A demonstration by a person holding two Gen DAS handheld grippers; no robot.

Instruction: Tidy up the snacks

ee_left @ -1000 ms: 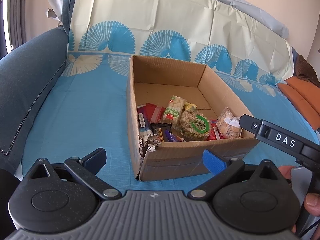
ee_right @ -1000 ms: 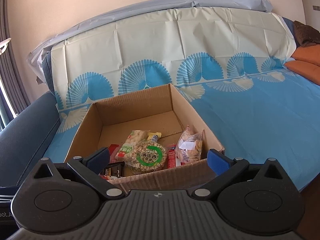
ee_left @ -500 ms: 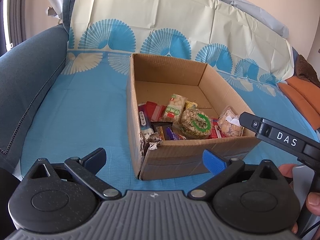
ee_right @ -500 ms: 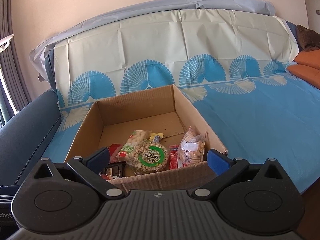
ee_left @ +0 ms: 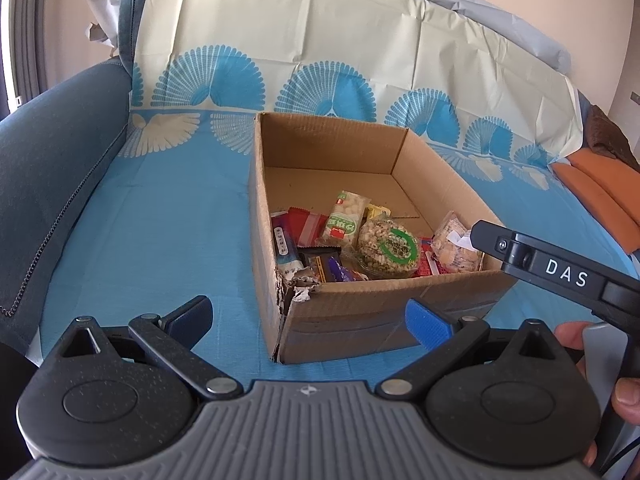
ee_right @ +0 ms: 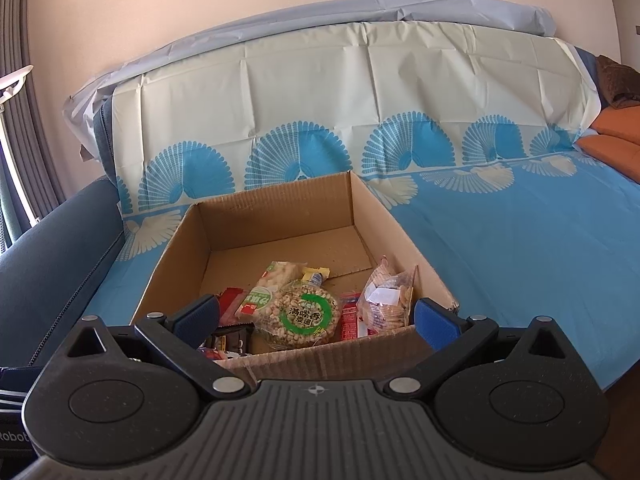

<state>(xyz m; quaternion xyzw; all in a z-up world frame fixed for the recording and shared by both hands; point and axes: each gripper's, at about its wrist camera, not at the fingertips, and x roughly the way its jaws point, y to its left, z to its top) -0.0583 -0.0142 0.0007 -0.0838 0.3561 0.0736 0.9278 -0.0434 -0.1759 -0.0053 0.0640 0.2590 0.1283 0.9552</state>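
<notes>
Near the front wall of the box [ee_right: 404, 224] on the sofa [ee_left: 160, 216], light crinkly packets lie heaped, the round cake [ee_right: 304, 314] brittle and best pinched gently by its wrapper edge, while left tool [ee_left: 308, 320] and right tool [ee_right: 316, 320] gape empty

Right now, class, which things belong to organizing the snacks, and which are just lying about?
Belongs to the job:
cardboard box
round puffed-grain pack
clear cracker bag
green-label pack
left gripper and right gripper, jaws open

Just lying about:
blue patterned cover
orange cushion
</notes>
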